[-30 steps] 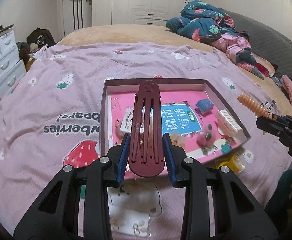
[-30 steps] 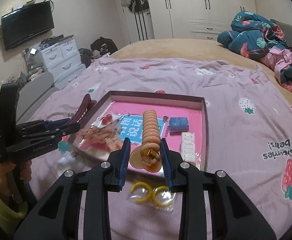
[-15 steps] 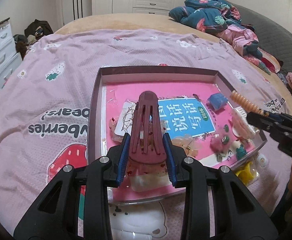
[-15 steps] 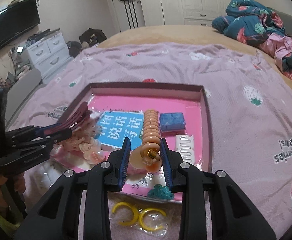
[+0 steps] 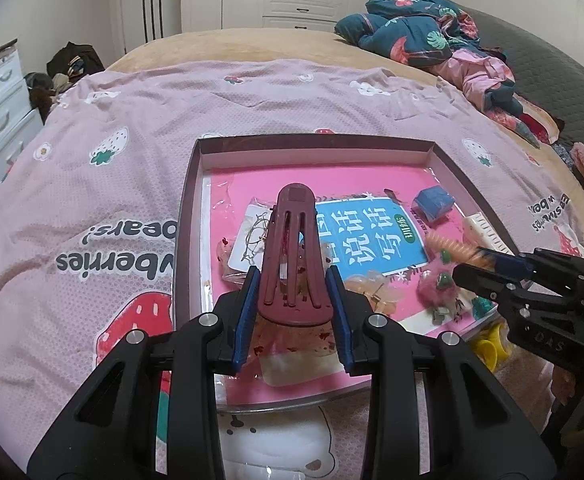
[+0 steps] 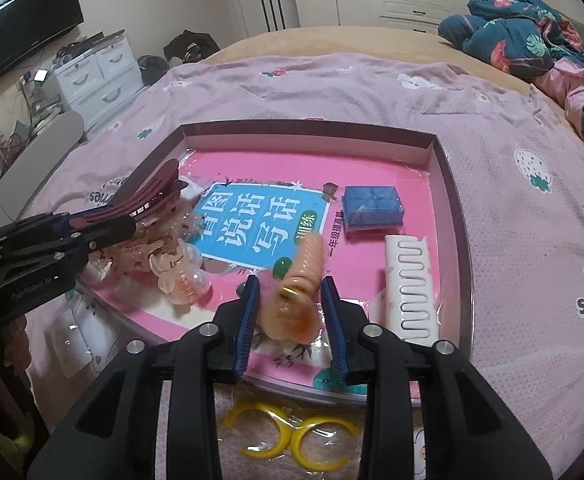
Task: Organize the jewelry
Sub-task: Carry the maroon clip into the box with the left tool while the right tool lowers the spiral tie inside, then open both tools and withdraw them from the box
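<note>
My left gripper (image 5: 292, 292) is shut on a dark red hair clip (image 5: 292, 252) and holds it over the left part of the shallow box (image 5: 312, 142). It also shows in the right wrist view (image 6: 64, 236). My right gripper (image 6: 290, 312) has its jaws spread, and the blurred orange ribbed hair clip (image 6: 298, 292) between them is tilted, with gaps at both sides. The box holds a pink book (image 6: 372, 184), a blue case (image 6: 372, 204), a white comb clip (image 6: 410, 280) and pale clips (image 6: 172, 272).
A bag with yellow rings (image 6: 292, 432) lies on the pink strawberry blanket (image 6: 532, 240) in front of the box. A clear packet (image 5: 276, 444) lies by the box's near edge. Crumpled bedding (image 5: 432, 40) is at the far right, white drawers (image 6: 96, 76) at the left.
Both grippers have moved forward and down over the box. The right jaws have spread and the orange clip has tipped loose between them. The left still holds the dark red clip.
</note>
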Demonstrator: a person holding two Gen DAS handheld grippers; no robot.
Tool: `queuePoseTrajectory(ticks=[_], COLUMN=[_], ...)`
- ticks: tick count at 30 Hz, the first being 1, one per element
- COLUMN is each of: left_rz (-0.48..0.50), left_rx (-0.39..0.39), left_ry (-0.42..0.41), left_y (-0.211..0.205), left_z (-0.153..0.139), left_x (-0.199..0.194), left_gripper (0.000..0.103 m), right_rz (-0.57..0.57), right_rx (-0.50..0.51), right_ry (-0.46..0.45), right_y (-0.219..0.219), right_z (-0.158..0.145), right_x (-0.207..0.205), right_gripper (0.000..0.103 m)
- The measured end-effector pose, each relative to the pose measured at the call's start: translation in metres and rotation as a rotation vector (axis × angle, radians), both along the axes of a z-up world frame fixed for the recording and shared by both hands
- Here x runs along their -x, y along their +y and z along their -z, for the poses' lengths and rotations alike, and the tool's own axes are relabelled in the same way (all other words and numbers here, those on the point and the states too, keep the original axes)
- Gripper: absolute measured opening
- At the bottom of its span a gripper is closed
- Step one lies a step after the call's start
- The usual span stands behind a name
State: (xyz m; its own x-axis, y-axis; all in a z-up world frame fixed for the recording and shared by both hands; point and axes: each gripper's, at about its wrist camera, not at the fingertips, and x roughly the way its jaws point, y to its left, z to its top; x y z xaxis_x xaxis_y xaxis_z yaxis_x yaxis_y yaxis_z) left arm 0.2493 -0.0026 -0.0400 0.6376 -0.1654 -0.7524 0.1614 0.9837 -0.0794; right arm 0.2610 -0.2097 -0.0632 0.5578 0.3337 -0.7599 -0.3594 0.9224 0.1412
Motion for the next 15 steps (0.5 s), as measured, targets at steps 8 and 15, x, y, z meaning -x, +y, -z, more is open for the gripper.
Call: queuePoseTrajectory(ticks=[8, 15], left_rz=[0.003, 0.0], left_rx=[0.006, 0.032], left_ry=[-0.019, -0.079], left_y=[-0.001, 0.001], left_z=[-0.006, -0.026], left_x=[0.006, 0.023], left_gripper=[0.025, 0.046], right_rz=[0.008, 0.024], right_rx=[-0.02, -0.034], right_ry=[-0.076, -0.141], right_y=[-0.008, -0.021], right_z=[-0.022, -0.041], right_x=[0.021, 0.043], right_gripper=[0.067, 0.078])
